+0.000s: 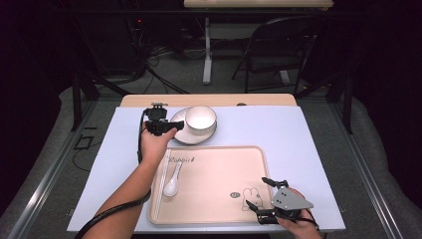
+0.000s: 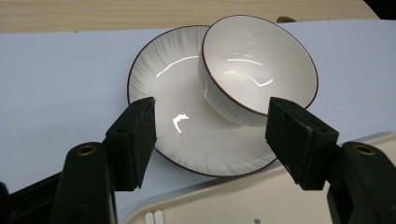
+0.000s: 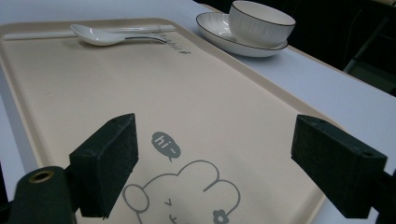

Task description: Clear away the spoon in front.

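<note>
- Poised above the table, the left gripper [image 1: 175, 125] hovers at the near-left rim of the plate [image 2: 154, 70], jaws spread wide and holding nothing.
- Just beyond the tray [image 1: 219, 201], the plate carries a bowl [image 2: 261, 56] that sits off-centre, toward the plate's far-right side.
- On the tray's left side lie a spoon [image 1: 172, 184] and chopsticks [image 1: 160, 184].
- Near the tray's front-right corner, the right gripper [image 1: 259, 194] waits, jaws wide, empty.
- Advisable: pinch the plate's bare rim squarely, clear of the bowl, and lift level so the bowl does not slide.
</note>
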`<state>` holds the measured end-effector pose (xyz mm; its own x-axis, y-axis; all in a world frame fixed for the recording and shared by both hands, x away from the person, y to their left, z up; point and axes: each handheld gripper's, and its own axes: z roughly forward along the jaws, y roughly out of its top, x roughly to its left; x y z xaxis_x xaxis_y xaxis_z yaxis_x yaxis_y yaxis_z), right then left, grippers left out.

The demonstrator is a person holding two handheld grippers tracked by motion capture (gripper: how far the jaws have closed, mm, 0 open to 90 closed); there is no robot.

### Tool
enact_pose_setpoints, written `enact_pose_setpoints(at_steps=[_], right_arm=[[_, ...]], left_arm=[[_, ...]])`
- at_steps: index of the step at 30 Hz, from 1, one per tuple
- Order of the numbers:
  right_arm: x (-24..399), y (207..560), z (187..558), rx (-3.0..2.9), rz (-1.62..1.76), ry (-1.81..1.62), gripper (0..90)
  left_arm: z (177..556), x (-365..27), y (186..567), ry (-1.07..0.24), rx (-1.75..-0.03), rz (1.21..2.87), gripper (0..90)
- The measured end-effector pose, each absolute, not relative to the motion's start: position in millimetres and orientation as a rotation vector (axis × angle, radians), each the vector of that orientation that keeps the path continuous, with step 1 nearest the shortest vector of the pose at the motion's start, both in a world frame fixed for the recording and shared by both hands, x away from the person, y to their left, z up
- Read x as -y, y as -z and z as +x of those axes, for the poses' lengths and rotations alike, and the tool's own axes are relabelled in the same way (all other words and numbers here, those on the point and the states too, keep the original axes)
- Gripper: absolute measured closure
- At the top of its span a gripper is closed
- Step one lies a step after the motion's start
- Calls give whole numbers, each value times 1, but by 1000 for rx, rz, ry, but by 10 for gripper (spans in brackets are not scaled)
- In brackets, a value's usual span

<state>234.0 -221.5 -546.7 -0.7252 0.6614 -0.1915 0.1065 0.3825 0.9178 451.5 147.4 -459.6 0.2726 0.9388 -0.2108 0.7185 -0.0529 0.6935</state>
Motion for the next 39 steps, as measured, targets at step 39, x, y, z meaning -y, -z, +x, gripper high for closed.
enact_pose_setpoints(at_steps=[39], right_arm=[[222,546,234,-2102,657,-1346,141]], left_arm=[[492,-115,489,-355,-1603,1774,341]])
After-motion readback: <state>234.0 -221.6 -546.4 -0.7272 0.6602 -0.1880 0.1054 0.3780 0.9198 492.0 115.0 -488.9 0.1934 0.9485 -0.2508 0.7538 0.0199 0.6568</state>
